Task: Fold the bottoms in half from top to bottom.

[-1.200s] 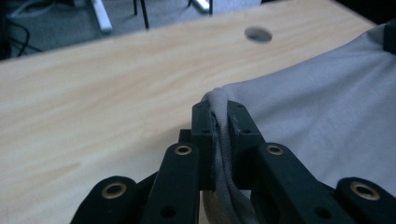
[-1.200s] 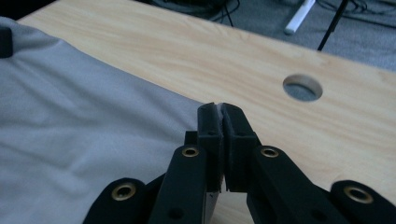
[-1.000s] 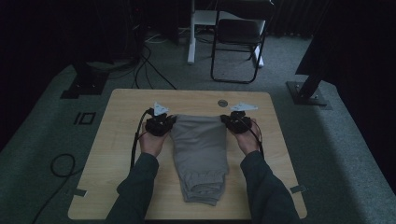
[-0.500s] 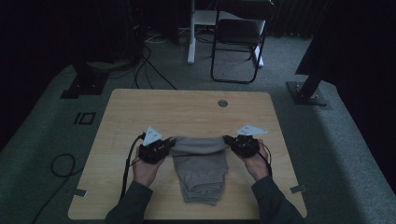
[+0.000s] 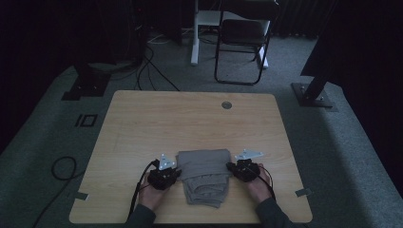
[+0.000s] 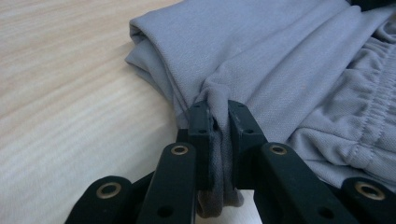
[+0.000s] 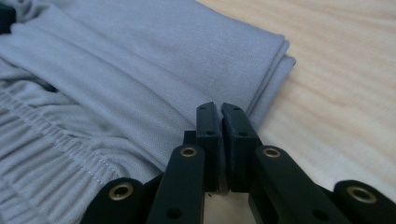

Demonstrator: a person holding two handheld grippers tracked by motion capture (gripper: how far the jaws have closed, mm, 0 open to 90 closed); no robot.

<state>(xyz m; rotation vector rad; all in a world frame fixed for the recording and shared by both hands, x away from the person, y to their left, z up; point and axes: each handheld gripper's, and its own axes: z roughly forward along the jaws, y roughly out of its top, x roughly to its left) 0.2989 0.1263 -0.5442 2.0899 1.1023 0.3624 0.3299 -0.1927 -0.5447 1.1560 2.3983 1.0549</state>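
Observation:
A grey garment (image 5: 204, 171) with an elastic waistband (image 6: 373, 107) lies folded over itself near the front edge of the wooden table (image 5: 190, 118). My left gripper (image 5: 177, 172) sits at its left side and, in the left gripper view, the left gripper (image 6: 219, 112) is shut on a bunched fold of the grey cloth (image 6: 289, 60). My right gripper (image 5: 231, 168) is at the garment's right side. In the right gripper view, the right gripper (image 7: 218, 109) has its jaws pressed together on a thin edge of the top layer (image 7: 140, 70). Both hands rest low at the table.
A round grommet (image 5: 226, 105) sits in the table's far side. Behind the table stand a dark chair (image 5: 242, 42) and a white post. Metal stand bases (image 5: 313, 95) (image 5: 85, 85) and cables (image 5: 62, 166) lie on the carpet beside the table.
Both grippers came toward the table's front edge and down, carrying the garment's far end over its near part. The garment now lies shorter, folded double.

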